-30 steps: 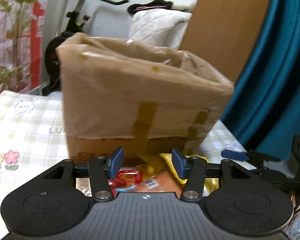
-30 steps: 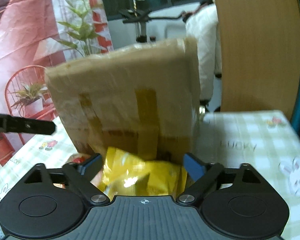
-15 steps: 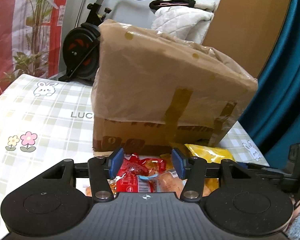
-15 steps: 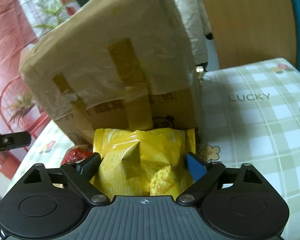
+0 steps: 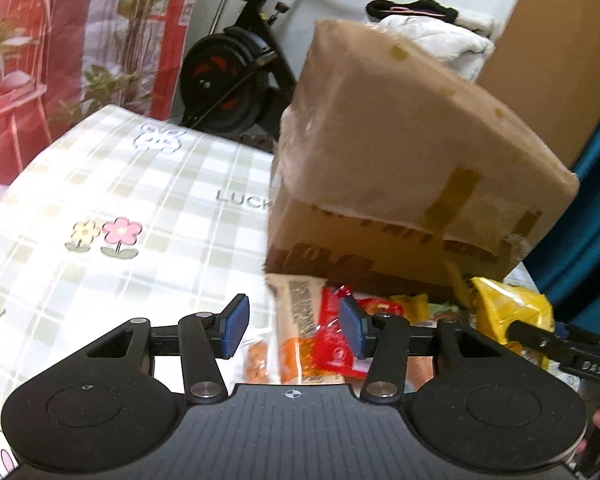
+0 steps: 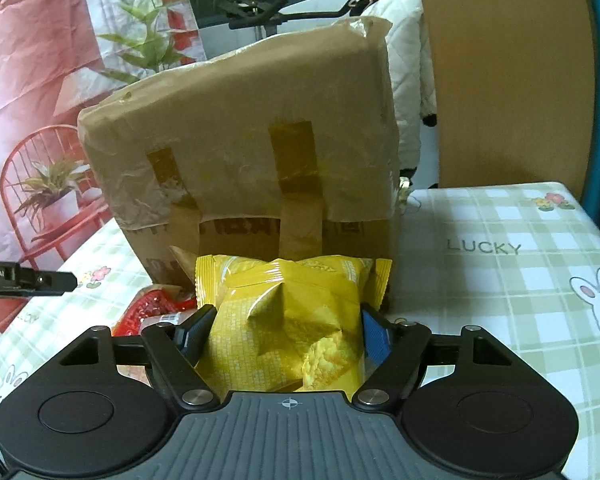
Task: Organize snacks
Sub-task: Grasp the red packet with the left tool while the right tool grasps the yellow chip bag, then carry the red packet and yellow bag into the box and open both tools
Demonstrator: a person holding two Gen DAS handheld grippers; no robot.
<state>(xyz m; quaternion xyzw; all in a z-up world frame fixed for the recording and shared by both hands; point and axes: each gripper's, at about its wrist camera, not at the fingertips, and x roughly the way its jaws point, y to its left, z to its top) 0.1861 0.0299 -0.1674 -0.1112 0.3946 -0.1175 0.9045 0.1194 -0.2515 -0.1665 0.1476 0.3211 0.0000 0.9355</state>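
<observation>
A table covered by a green-and-white checked tablecloth [image 6: 500,280] printed with flowers, rabbits and the word LUCKY fills the lower part of both views. On it stands a large cardboard box [image 6: 244,152], wrapped over its upper part in clear film and strapped with strips of brown tape; in the left wrist view the same box [image 5: 404,152] sits to the right of centre, blurred. Behind the table are an exercise bike [image 5: 236,80], a white quilted garment [image 6: 412,80], a wooden panel [image 6: 500,72] and a teal curtain [image 5: 588,240]. A loose pile of snack packets lies on the cloth against the foot of the box. The biggest is a yellow chip bag [image 6: 288,320], its top edge touching the box; the right gripper [image 6: 287,334] has a finger pressed against each side of it, clamped on the bag. From the left wrist view this bag [image 5: 508,312] lies at the right end of the pile with a dark finger of the right gripper across it. The left gripper [image 5: 292,326] hangs with its blue pads [image 5: 232,326] apart, above a red packet [image 5: 332,344] and an orange-and-white packet [image 5: 292,320], gripping neither. The red packet [image 6: 148,308] also shows left of the yellow bag.
</observation>
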